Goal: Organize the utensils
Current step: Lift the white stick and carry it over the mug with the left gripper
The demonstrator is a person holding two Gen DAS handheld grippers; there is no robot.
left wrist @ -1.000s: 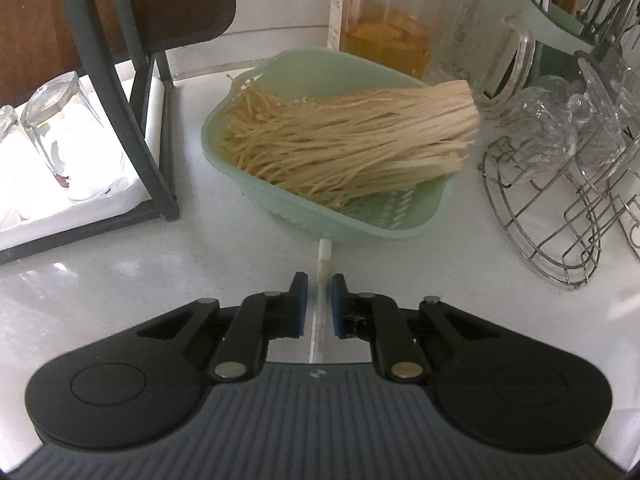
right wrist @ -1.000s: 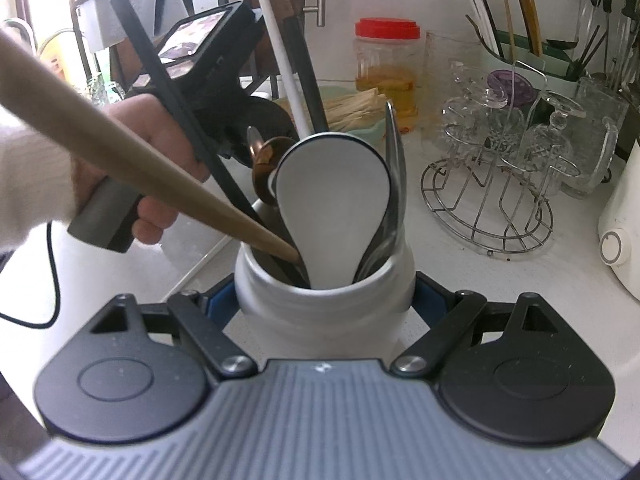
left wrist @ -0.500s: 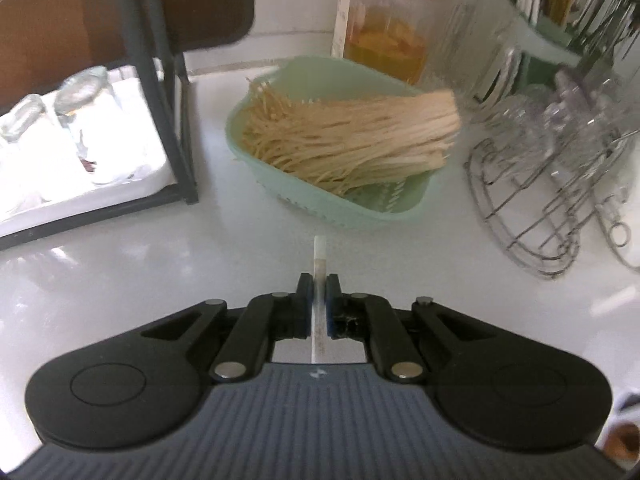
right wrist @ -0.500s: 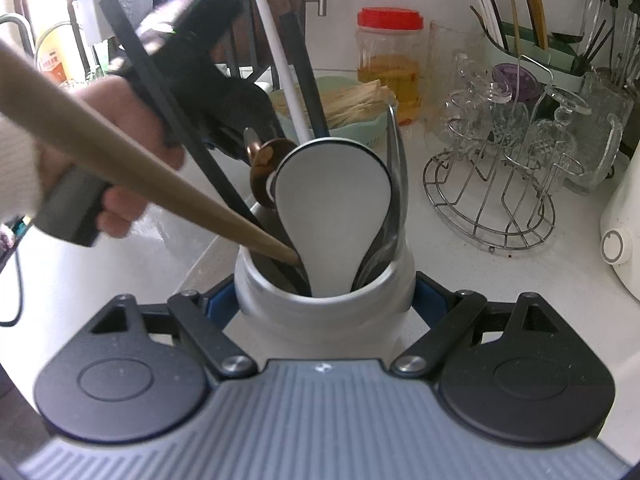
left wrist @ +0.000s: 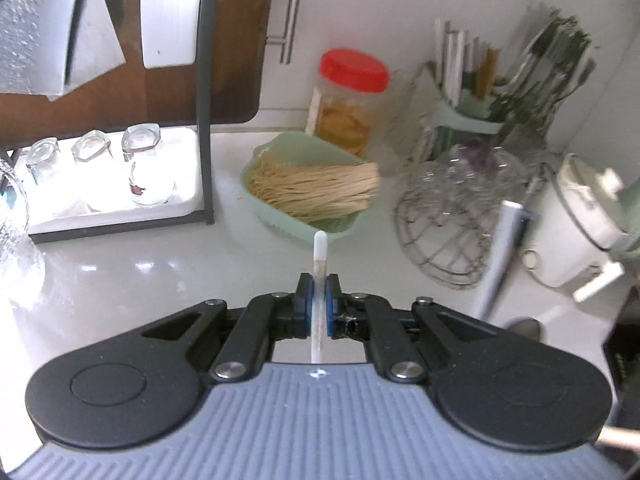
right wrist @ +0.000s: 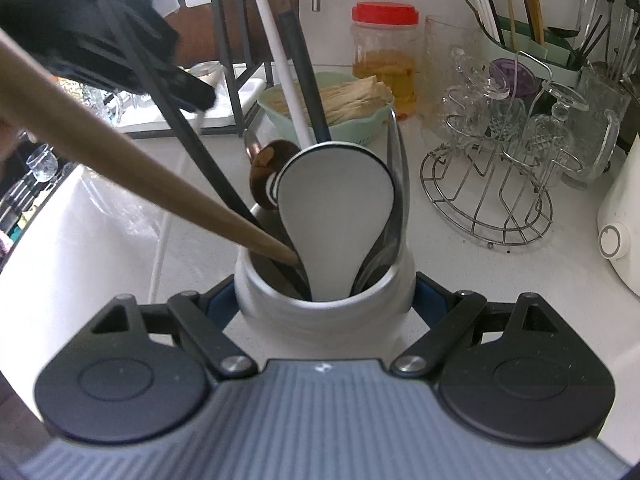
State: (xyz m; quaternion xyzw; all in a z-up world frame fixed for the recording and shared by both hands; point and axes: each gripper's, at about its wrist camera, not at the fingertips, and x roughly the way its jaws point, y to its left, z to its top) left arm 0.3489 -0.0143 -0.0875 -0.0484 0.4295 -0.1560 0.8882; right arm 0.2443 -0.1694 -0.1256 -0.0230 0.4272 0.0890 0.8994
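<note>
Left wrist: left claw (left wrist: 318, 300) clamped on a thin white utensil handle (left wrist: 319, 256), now lifted higher off the table (left wrist: 120, 272); green basket (left wrist: 300, 184) looks farther than before. No readable writing.
Right wrist: right claw (right wrist: 324, 300) unchanged, clamped on the white utensil crock (right wrist: 324, 304) with spatula (right wrist: 336, 216) and wooden handle (right wrist: 120, 160) inside. Jar label illegible.

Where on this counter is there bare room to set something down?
Bare counter lies between the glass tray, the green basket and the left claw. Crowded at right: wire rack, white appliance.
</note>
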